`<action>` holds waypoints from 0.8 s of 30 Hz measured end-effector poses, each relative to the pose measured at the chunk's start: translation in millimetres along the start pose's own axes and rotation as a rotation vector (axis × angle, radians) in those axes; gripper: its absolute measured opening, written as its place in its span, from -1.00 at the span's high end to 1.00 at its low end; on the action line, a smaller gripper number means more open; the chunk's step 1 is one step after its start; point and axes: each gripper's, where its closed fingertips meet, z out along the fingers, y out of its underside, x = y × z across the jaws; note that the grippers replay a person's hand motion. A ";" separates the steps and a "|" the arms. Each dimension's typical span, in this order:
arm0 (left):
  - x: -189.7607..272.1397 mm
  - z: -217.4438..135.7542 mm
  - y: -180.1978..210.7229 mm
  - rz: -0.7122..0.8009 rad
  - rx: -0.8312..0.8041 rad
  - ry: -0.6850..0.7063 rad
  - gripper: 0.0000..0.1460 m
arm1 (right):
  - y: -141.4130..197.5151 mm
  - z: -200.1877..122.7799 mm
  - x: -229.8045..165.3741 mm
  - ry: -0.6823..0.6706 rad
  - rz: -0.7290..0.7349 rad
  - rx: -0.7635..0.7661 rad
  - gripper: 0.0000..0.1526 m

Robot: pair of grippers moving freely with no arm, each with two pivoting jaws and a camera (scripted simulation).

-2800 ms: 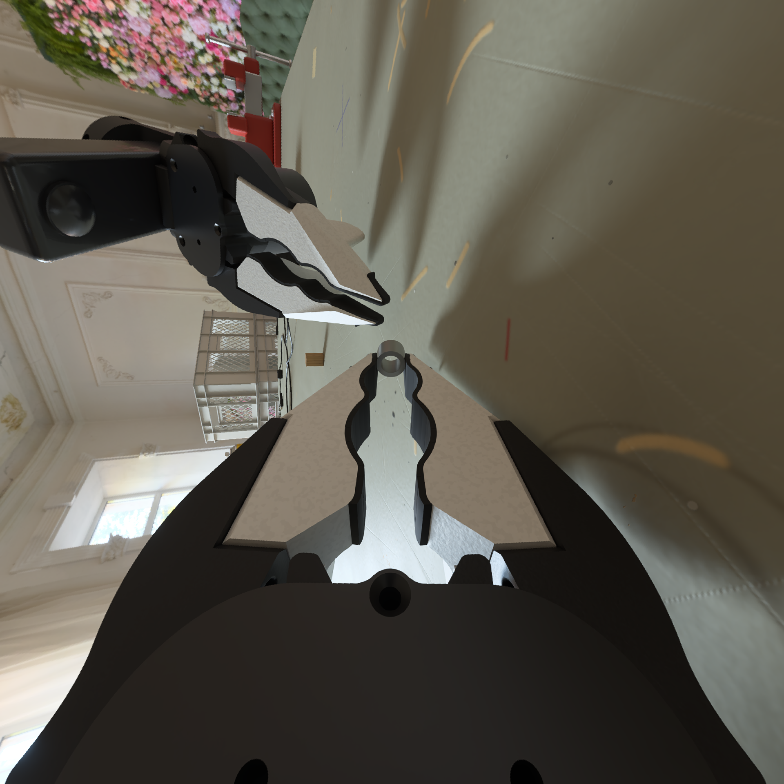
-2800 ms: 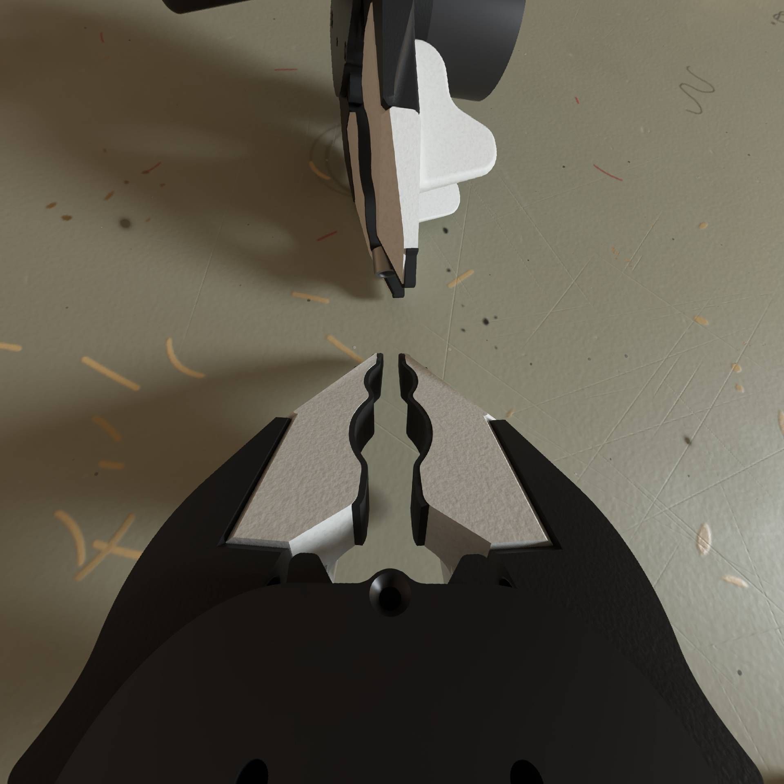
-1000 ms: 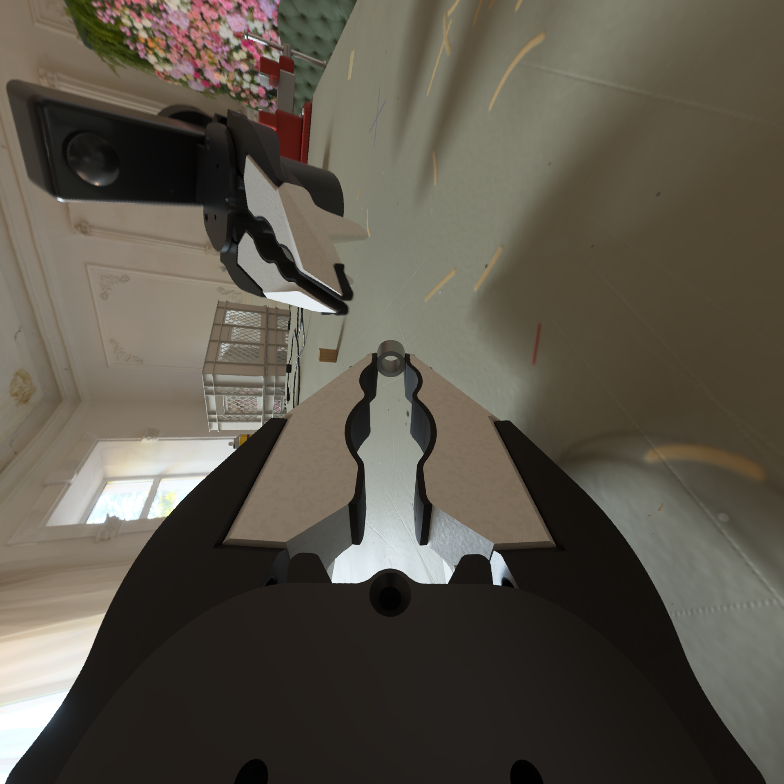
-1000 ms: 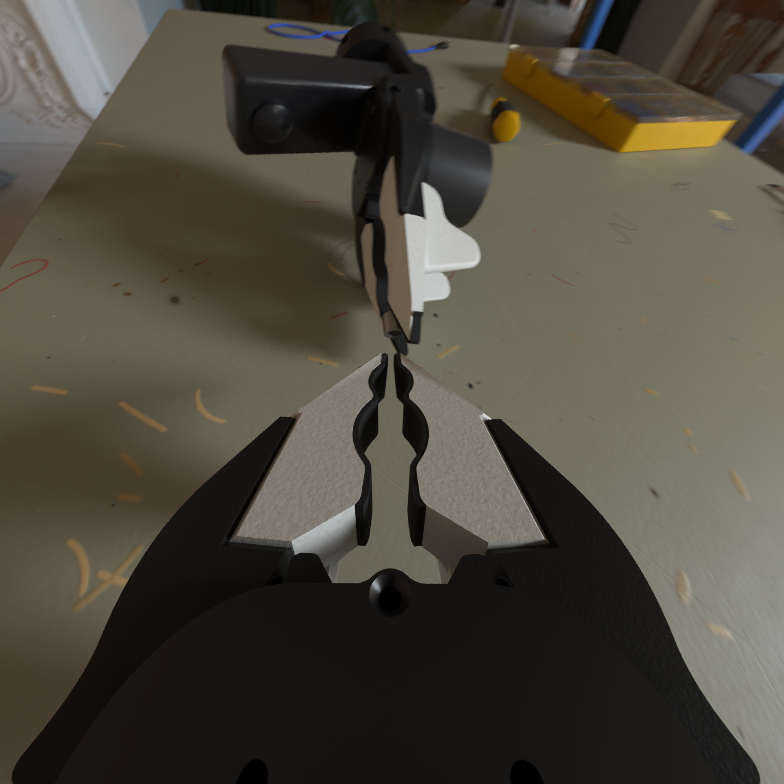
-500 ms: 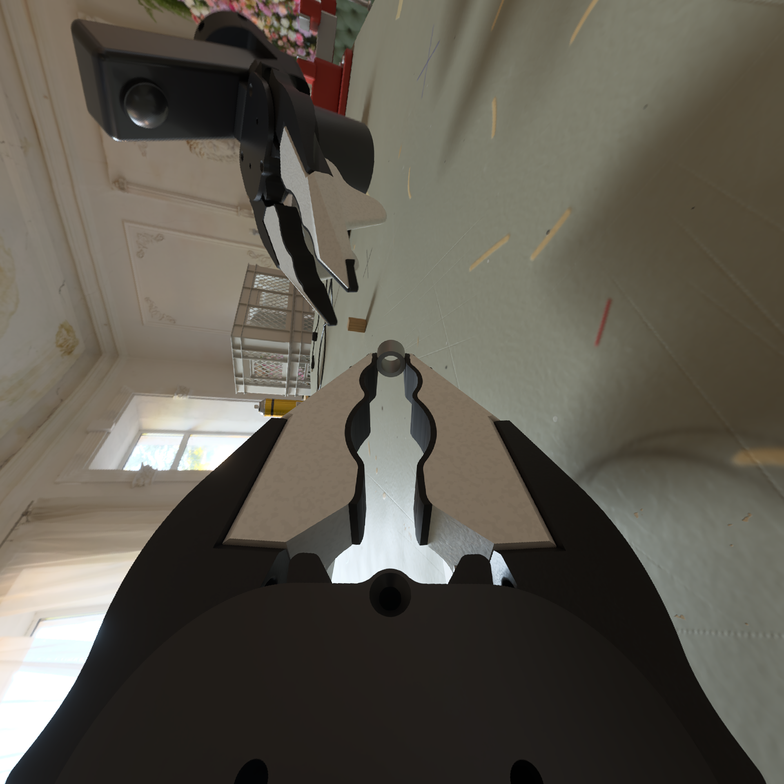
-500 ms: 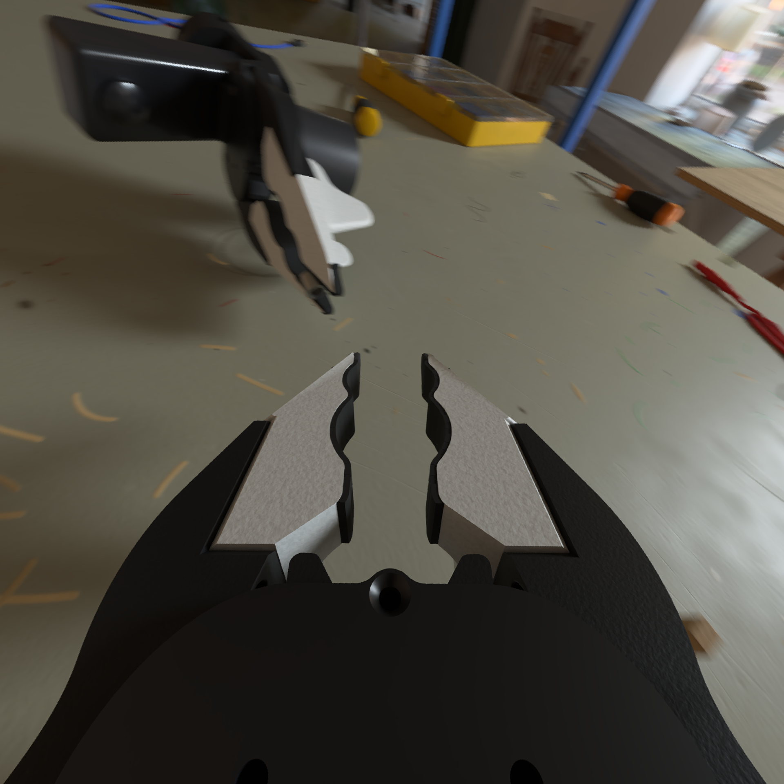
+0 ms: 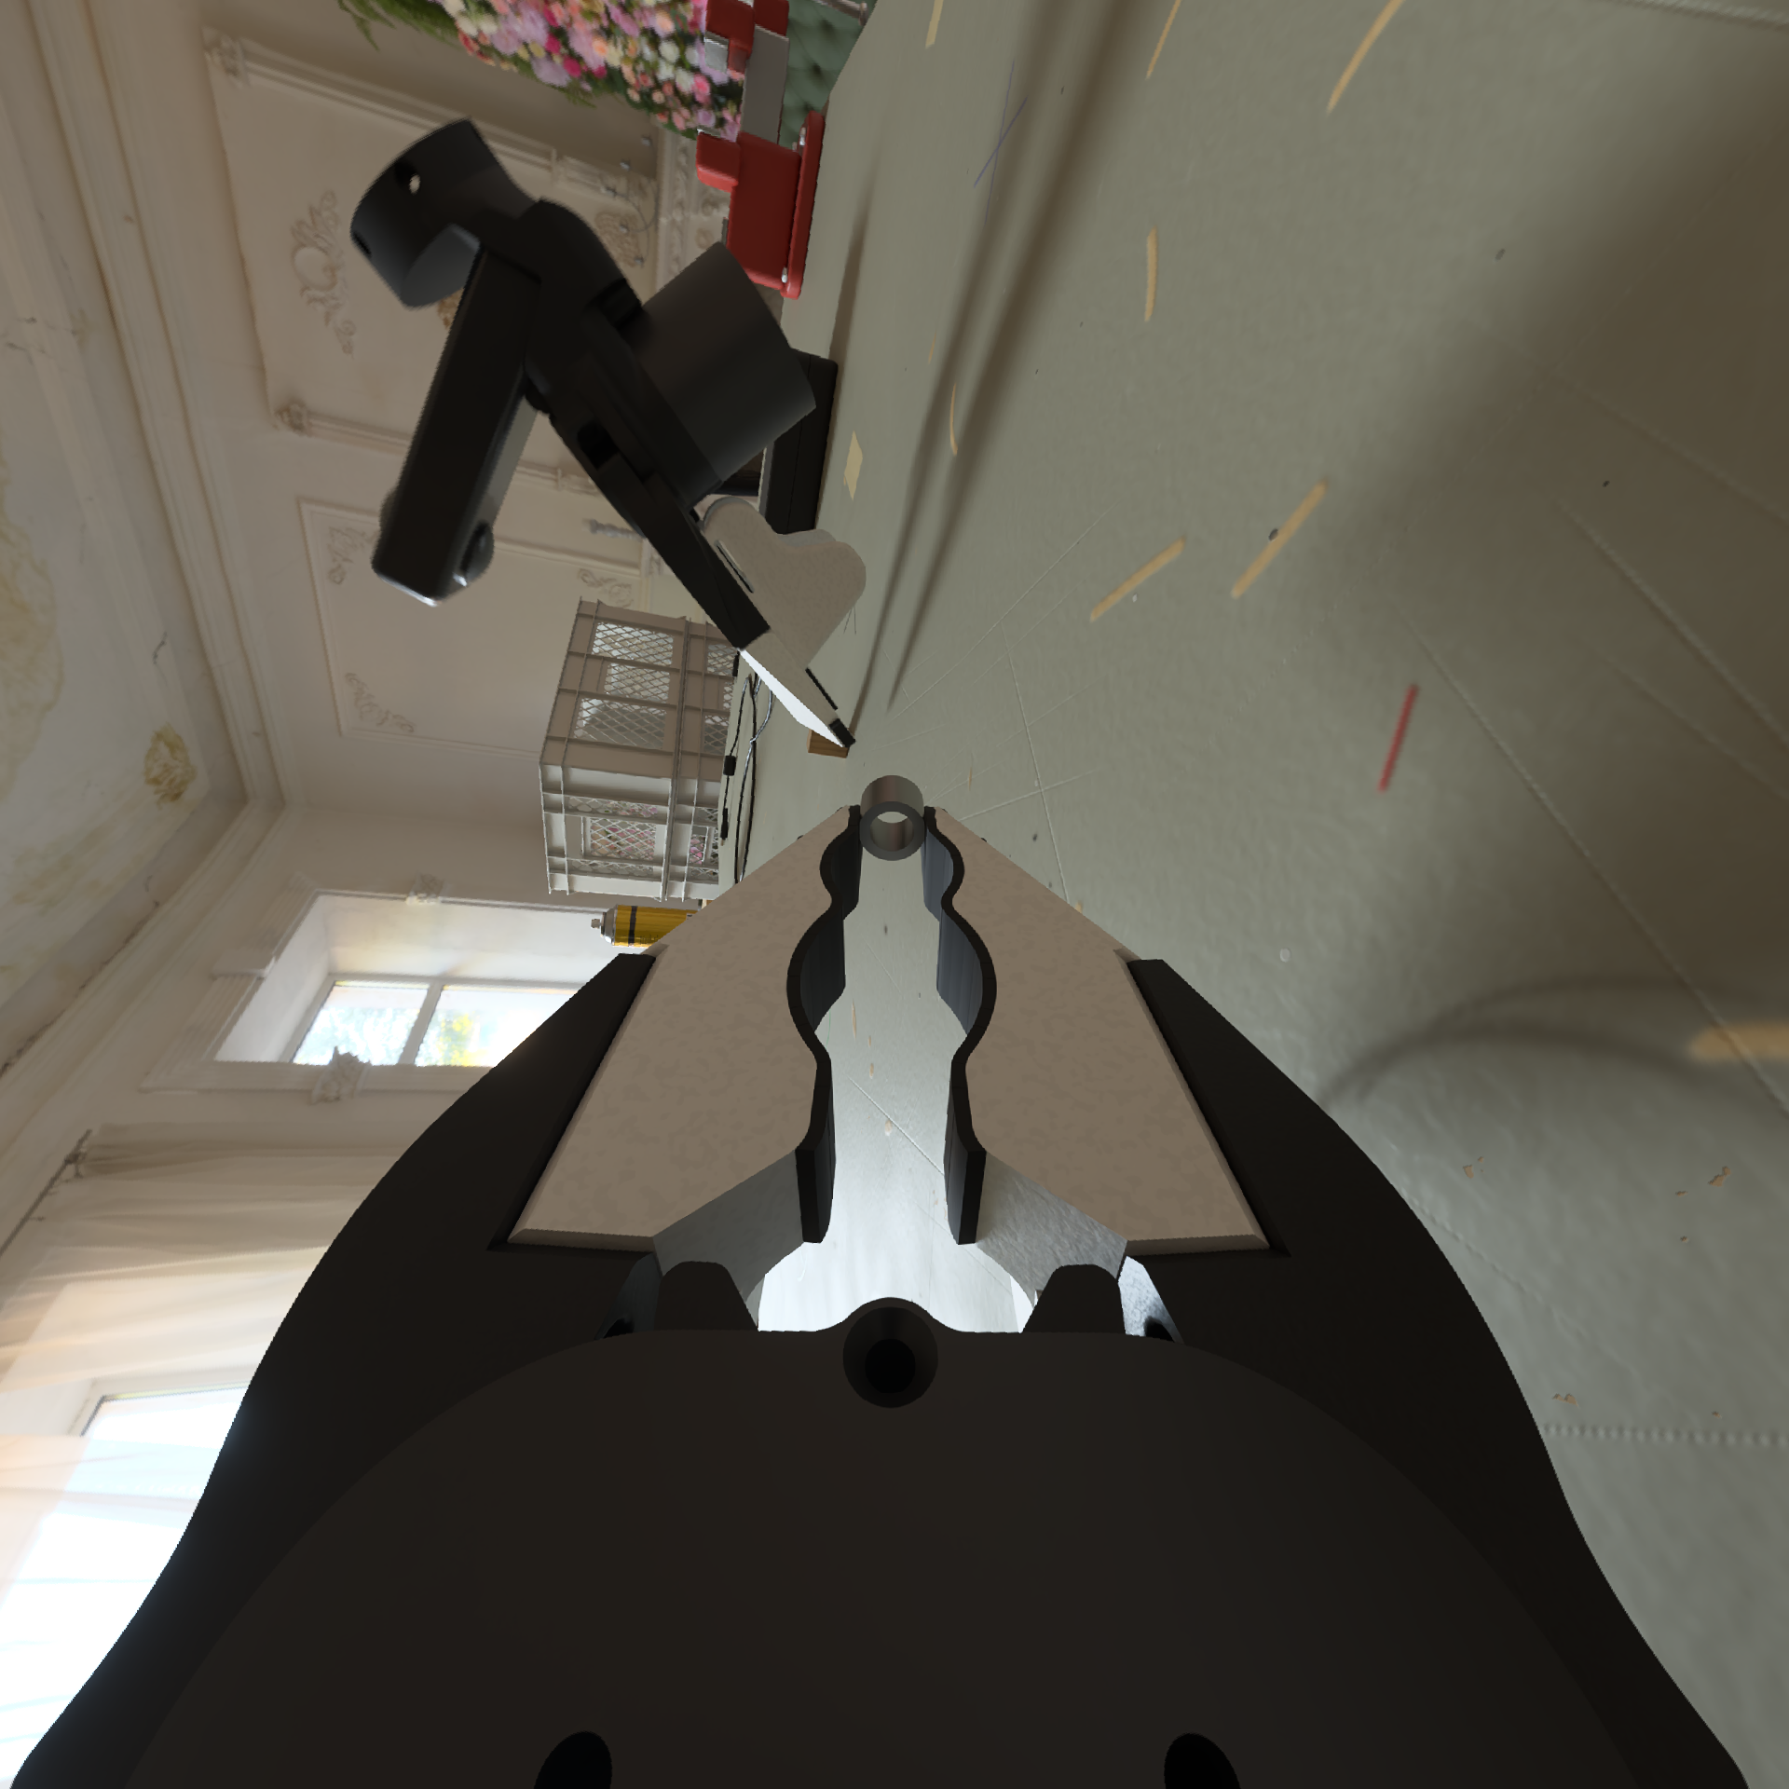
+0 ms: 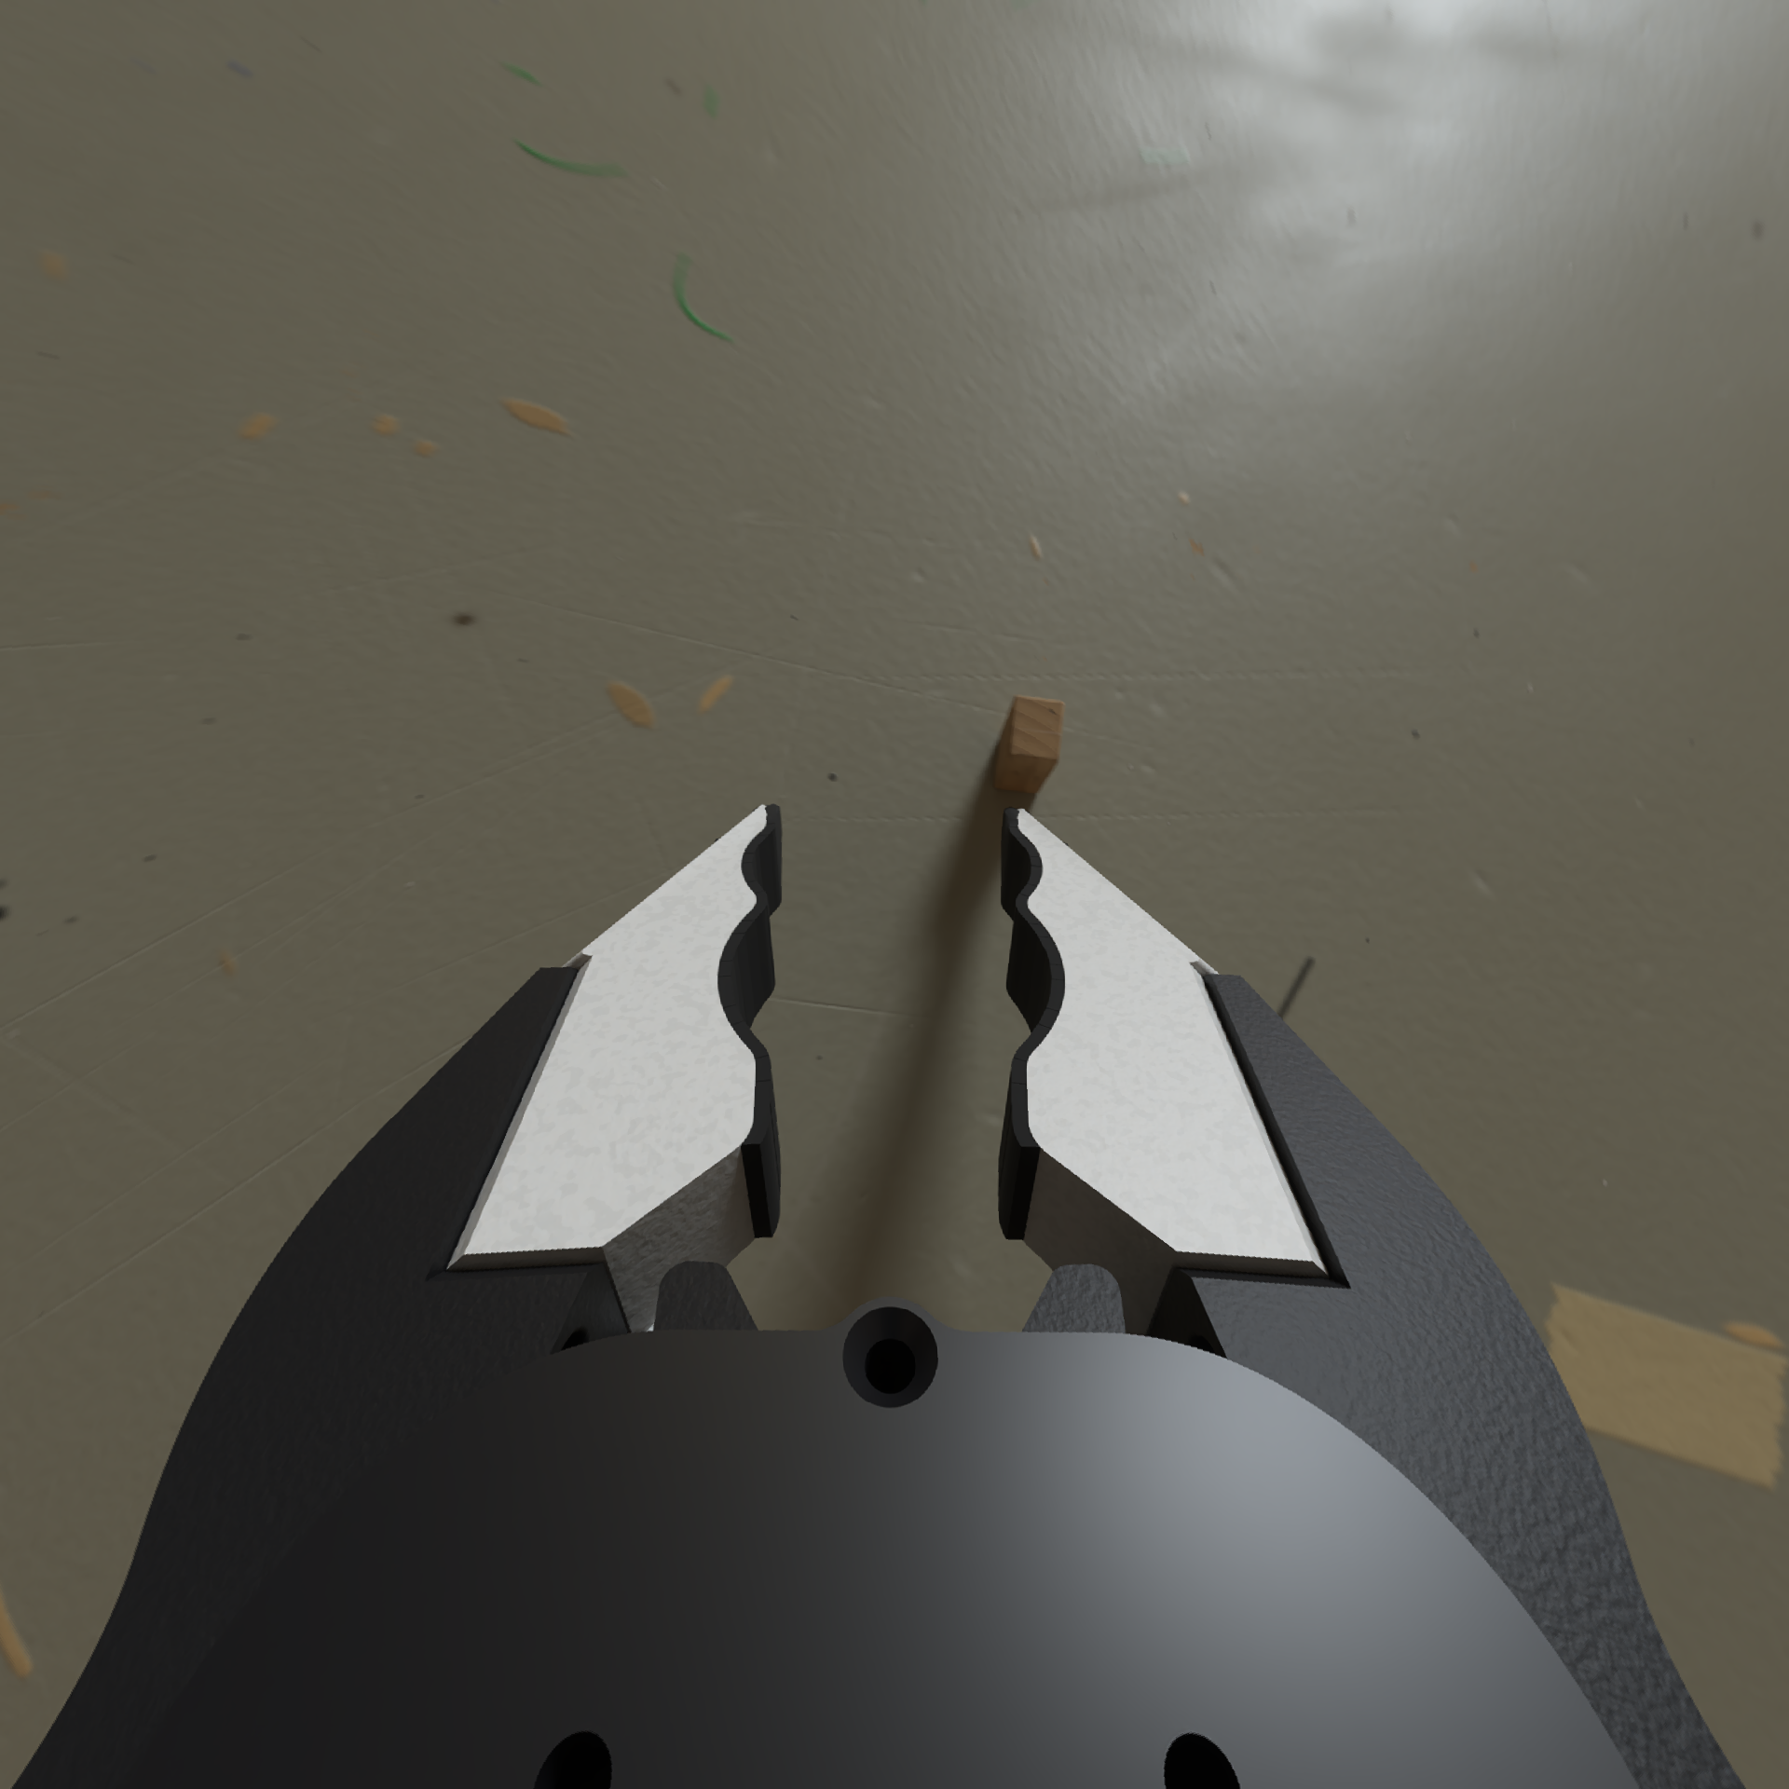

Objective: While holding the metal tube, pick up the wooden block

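My left gripper (image 7: 893,840) is shut on a short grey metal tube (image 7: 893,833), held at its fingertips above the grey-green tabletop (image 7: 1355,484). My right gripper (image 8: 891,823) is open and empty, pointing down at the table. The small wooden block (image 8: 1032,743) stands on the table just beyond and slightly right of its right fingertip, apart from it. In the left wrist view the right gripper (image 7: 833,726) hangs ahead, tips down over the block (image 7: 825,743), which is mostly hidden behind them.
A white mesh crate (image 7: 639,755), a yellow spray can (image 7: 649,924) and a red clamp (image 7: 765,194) stand at the table's far edge. A tan patch (image 8: 1665,1384) lies on the table at the right. Wood shavings are scattered about.
My right gripper has swung away from the left one, tilted down toward the table and opened wider; the wooden block is now in its view. The left gripper still holds the tube.
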 end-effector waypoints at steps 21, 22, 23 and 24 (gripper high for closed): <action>2.1 0.4 -0.7 0.021 -0.010 0.018 0.84 | -13.7 11.5 12.1 0.056 -0.097 -0.006 0.87; 0.9 0.2 0.5 0.021 -0.015 0.012 0.84 | -16.2 7.2 5.9 0.052 -0.155 0.008 0.87; -1.0 -0.1 2.1 0.020 -0.023 0.002 0.84 | -19.9 2.1 -2.4 0.047 -0.230 0.028 0.87; -3.3 -0.5 3.8 0.017 -0.032 -0.011 0.84 | -24.2 -3.9 -13.2 0.030 -0.330 0.059 0.87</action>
